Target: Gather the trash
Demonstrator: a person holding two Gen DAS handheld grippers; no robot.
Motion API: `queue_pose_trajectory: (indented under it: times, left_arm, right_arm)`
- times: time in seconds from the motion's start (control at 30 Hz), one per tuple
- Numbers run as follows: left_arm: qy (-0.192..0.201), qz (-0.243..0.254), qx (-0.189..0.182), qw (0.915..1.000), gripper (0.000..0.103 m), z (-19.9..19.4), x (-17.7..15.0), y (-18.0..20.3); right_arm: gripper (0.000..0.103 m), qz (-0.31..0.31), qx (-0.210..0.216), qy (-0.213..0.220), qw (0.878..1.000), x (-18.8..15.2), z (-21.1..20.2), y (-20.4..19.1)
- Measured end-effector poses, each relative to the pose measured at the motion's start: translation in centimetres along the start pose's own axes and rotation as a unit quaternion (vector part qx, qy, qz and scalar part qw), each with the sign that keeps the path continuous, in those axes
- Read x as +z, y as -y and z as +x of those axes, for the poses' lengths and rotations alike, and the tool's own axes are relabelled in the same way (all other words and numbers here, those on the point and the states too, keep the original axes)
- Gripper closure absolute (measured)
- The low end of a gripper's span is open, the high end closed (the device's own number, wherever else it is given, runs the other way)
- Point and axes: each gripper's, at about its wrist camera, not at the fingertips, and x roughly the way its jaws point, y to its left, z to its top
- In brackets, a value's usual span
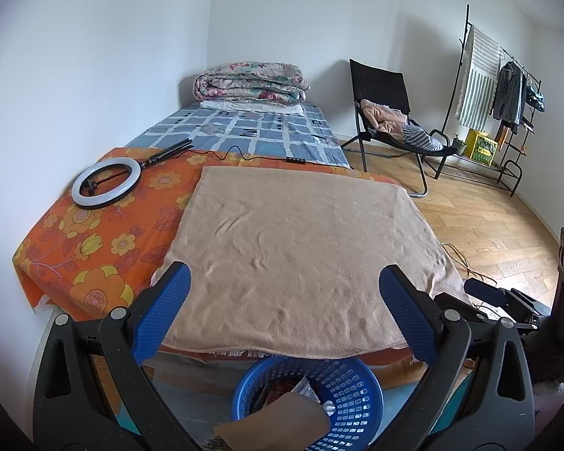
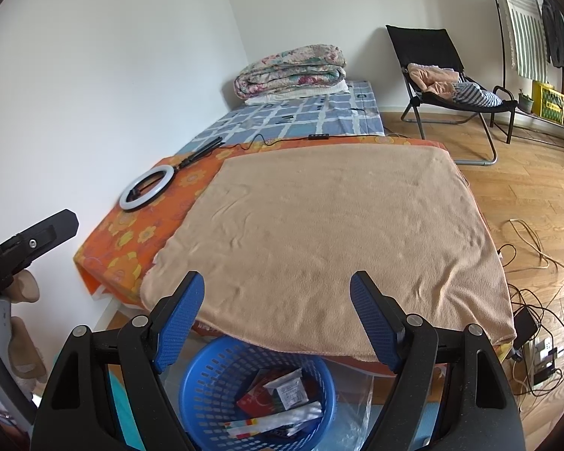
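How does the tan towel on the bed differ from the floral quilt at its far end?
The tan towel lies spread flat in one layer; the floral quilt is folded into a thick stack. The towel is plain, the quilt patterned with flowers. The towel's near edge overhangs the blue basket; the quilt sits by the wall. Both rest on the bed.

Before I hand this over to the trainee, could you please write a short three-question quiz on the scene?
1. True or false: the tan towel has trash lying on it.
2. Where is the blue basket? A) on the bed B) on the floor at the bed's near end C) on the chair
3. What round thing lies on the orange floral sheet?

Key: 1 false; 2 B; 3 the ring light.
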Motion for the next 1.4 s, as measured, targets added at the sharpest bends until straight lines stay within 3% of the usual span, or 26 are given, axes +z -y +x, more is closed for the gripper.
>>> queue_pose_trajectory:
  times: [1.4]
  left_arm:
    - [-0.008, -0.013, 0.016, 0.9998, 0.001, 1.2, -0.9, -1.5]
  right_arm:
    - [0.023, 0.015, -0.007, -0.021, 1.000, -0.6, 1.4, -0.3]
